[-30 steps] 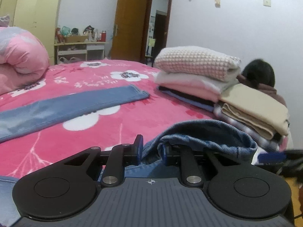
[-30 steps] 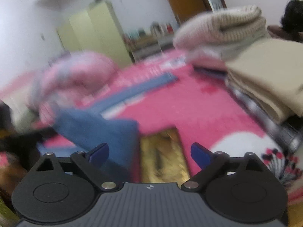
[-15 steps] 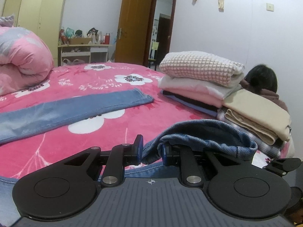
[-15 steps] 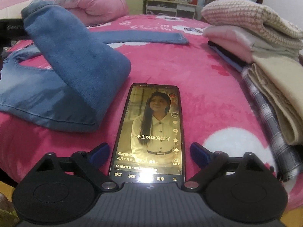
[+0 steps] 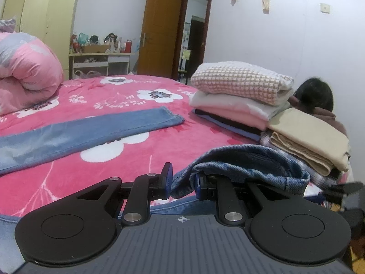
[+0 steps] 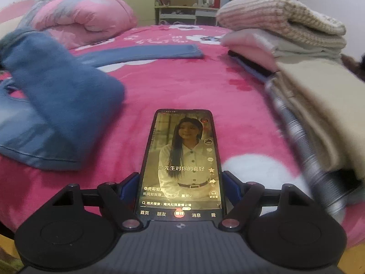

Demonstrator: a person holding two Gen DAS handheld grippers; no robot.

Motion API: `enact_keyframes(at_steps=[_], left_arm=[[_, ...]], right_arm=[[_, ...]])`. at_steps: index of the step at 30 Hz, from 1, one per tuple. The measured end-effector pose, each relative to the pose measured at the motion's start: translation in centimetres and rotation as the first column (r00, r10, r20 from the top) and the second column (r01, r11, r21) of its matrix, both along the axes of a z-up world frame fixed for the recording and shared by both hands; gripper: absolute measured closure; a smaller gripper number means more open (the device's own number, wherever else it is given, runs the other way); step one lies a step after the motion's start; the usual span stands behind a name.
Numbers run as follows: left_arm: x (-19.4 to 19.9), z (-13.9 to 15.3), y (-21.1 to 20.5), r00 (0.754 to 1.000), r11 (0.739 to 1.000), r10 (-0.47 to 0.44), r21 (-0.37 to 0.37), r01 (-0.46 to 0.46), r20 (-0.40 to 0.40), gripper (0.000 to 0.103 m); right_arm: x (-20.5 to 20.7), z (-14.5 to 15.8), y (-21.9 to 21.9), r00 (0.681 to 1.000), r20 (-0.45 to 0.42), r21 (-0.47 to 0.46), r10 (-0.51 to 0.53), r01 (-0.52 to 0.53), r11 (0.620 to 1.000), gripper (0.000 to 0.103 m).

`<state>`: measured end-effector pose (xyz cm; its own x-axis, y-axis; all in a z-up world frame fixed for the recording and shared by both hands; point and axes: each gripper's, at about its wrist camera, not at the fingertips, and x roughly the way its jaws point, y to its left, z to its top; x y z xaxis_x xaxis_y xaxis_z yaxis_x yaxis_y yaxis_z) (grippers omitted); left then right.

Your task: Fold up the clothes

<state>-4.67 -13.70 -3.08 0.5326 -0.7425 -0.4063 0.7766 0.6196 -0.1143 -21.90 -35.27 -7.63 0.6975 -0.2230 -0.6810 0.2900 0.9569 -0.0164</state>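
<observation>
Blue jeans [image 5: 91, 132] lie across the pink flowered bed [image 5: 127, 150], one leg stretched flat toward the far side. My left gripper [image 5: 182, 180] is shut on a bunched denim edge [image 5: 246, 162] of the jeans, lifted just above the bed. In the right wrist view the raised denim fold [image 6: 57, 105] hangs at the left. My right gripper [image 6: 180, 187] straddles a lit phone [image 6: 182, 155] lying on the bed. Its jaws are closing, with the blue pads [image 6: 129, 187] right beside the phone's long edges and no clear press on them.
A stack of folded clothes [image 5: 241, 84] and beige folded items [image 5: 308, 141] fill the bed's right side. A rolled pink duvet [image 5: 25, 68] sits at the left. A person's dark-haired head [image 5: 317, 96] shows behind the stack. Wardrobe, desk and open door stand beyond.
My right gripper swung down and levelled over the phone, and its jaws narrowed around it. The left gripper kept still with the denim in it.
</observation>
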Motion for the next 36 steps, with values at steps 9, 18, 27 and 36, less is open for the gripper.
enact_keyframes(at_steps=[9,18,27,36], left_arm=[[-0.3,1.0,-1.6,0.998,0.999,-0.045,0.022,0.044,0.05,0.085],[-3.0,2.6,-12.7,0.931,0.934,-0.34,0.17,0.316,0.135,0.083],[-1.4,-1.0,-20.5,0.934,0.87,-0.342,0.34,0.356,-0.103,0.079],[-2.3,1.1,-26.1,0.867,0.701,-0.49,0.63,0.335,0.085,0.041]], right_arm=[[-0.6,0.0,-5.2,0.997,0.003,-0.044,-0.073,0.073,0.996,0.023],[-6.0,2.2,-2.2,0.981,0.182,-0.155,-0.073,0.102,0.983,0.001],[-9.7,1.5,-3.5,0.953,0.217,-0.062,-0.213,0.231,0.971,0.001],[-10.0,0.2,-3.7,0.944,0.218,0.012,-0.247,0.251,0.968,0.001]])
